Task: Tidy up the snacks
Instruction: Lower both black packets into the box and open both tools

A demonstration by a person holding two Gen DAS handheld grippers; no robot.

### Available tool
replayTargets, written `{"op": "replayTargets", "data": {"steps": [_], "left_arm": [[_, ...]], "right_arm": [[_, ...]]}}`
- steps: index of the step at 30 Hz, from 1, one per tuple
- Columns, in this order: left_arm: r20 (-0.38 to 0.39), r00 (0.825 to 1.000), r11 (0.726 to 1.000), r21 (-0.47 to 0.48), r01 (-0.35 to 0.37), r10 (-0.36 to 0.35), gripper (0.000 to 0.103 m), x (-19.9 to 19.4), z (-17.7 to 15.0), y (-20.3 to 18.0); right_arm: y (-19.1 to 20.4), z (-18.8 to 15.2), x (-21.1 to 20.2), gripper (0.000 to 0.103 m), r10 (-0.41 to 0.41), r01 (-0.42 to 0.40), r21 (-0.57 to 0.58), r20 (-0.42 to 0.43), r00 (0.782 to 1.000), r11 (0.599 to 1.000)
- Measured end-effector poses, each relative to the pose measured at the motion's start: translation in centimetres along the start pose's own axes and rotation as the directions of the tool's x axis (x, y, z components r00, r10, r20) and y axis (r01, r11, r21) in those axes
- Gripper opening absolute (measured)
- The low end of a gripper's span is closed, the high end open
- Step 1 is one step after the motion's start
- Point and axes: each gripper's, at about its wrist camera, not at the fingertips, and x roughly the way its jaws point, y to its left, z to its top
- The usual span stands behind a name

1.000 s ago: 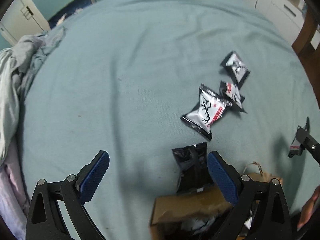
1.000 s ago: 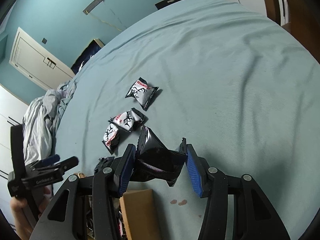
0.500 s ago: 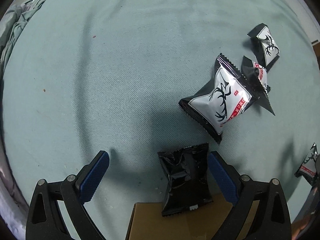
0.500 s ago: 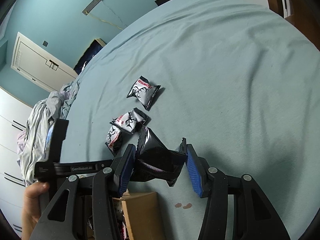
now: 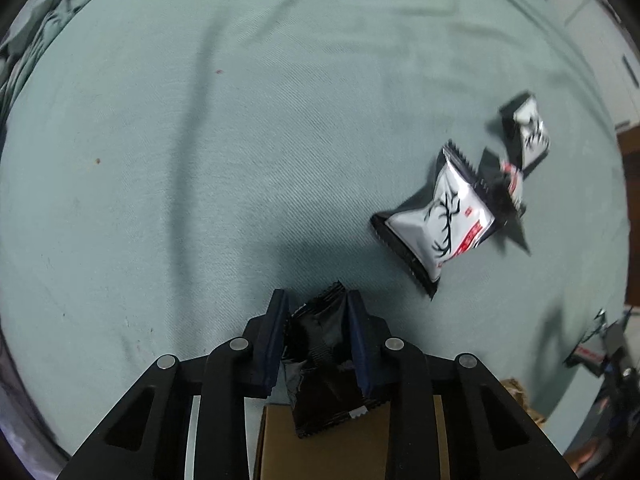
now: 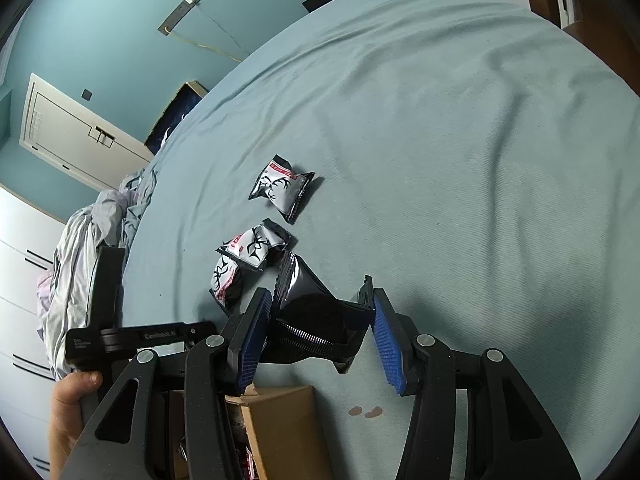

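My left gripper [image 5: 316, 312] is shut on a black snack packet [image 5: 324, 364] that lies half on the bed, half on the flap of a cardboard box [image 5: 348, 448]. My right gripper [image 6: 320, 316] is shut on another black snack packet [image 6: 320, 320] and holds it above the box [image 6: 280, 428]. Three white packets with antler prints lie on the bed: a large one [image 5: 436, 220], one behind it [image 5: 508, 184], and a far one [image 5: 528, 132]. They also show in the right wrist view, one far [image 6: 280, 188], two nearer [image 6: 252, 248] [image 6: 226, 280].
The teal bedsheet [image 5: 240, 140] spreads all around. Crumpled grey bedding [image 6: 80, 240] lies at the left edge. The left gripper's body and the hand holding it [image 6: 132, 336] show in the right wrist view. A white door and cabinets stand beyond the bed.
My left gripper has moved down to the bed and closed on the black packet by the box flap. My right gripper has kept its packet and barely moved.
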Motion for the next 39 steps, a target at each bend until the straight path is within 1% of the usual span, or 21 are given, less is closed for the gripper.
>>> {"op": "replayTargets", "data": {"steps": [3, 5, 13, 14, 16, 19, 22, 26, 30, 32, 36, 37, 39], "left_arm": [[0.049, 0.999, 1.000, -0.017, 0.012, -0.011, 0.028, -1.2, -0.2, 0.9], [0.077, 0.997, 1.000, -0.026, 0.006, -0.004, 0.028, -2.3, -0.4, 1.2], [0.145, 0.989, 0.999, -0.030, -0.018, 0.022, 0.028, -5.5, -1.4, 1.6], [0.152, 0.988, 0.999, -0.028, -0.019, 0.023, 0.028, -5.7, -2.0, 1.5], [0.160, 0.987, 1.000, -0.022, -0.020, 0.024, 0.028, -6.0, -2.2, 1.6], [0.139, 0.990, 1.000, -0.012, -0.010, 0.012, 0.029, -5.4, -1.5, 1.3], [0.155, 0.988, 1.000, -0.017, -0.018, 0.021, 0.028, -5.2, -0.6, 1.2], [0.182, 0.983, 1.000, -0.017, 0.001, 0.002, 0.028, -6.5, -0.7, 1.3], [0.229, 0.974, 1.000, 0.024, -0.012, 0.006, 0.028, -9.3, -3.0, 1.5], [0.245, 0.969, 0.999, 0.036, -0.016, 0.007, 0.028, -10.0, -4.1, 1.3], [0.268, 0.963, 0.999, 0.053, -0.002, -0.012, 0.029, -11.3, -7.2, 1.3], [0.275, 0.961, 0.998, 0.057, -0.006, -0.010, 0.029, -11.5, -7.9, 1.4], [0.306, 0.952, 0.997, 0.061, -0.040, 0.019, 0.029, -11.9, -9.3, 1.4]], "right_arm": [[0.2, -0.1, 0.0, 0.049, -0.004, 0.004, -0.004, 0.003, 1.000, 1.000], [0.1, -0.1, 0.1, 0.049, -0.005, 0.005, -0.002, 0.000, 1.000, 1.000], [0.1, 0.1, 0.1, 0.049, 0.003, -0.003, 0.003, -0.006, 1.000, 1.000], [0.1, 0.1, 0.1, 0.049, 0.006, -0.006, 0.001, -0.006, 1.000, 1.000], [0.2, 0.2, 0.1, 0.049, 0.007, -0.007, -0.006, -0.005, 1.000, 1.000], [0.1, 0.1, 0.3, 0.049, 0.008, -0.008, -0.005, -0.016, 1.000, 1.000], [0.1, 0.1, 0.4, 0.049, 0.007, -0.008, -0.012, -0.015, 1.000, 1.000], [0.1, 0.3, 0.6, 0.049, 0.005, -0.005, -0.013, -0.017, 1.000, 1.000], [0.2, 0.2, 0.7, 0.049, -0.005, 0.004, -0.024, -0.023, 1.000, 1.000], [0.4, 0.1, 0.6, 0.049, -0.009, 0.008, -0.032, -0.020, 1.000, 0.999], [0.9, -0.2, -0.1, 0.049, -0.016, 0.016, -0.052, 0.001, 1.000, 0.998], [1.1, -0.4, -0.3, 0.049, -0.018, 0.019, -0.058, 0.006, 1.000, 0.998], [1.3, -1.0, -0.7, 0.049, -0.029, 0.030, -0.076, 0.009, 1.000, 0.997]]}}
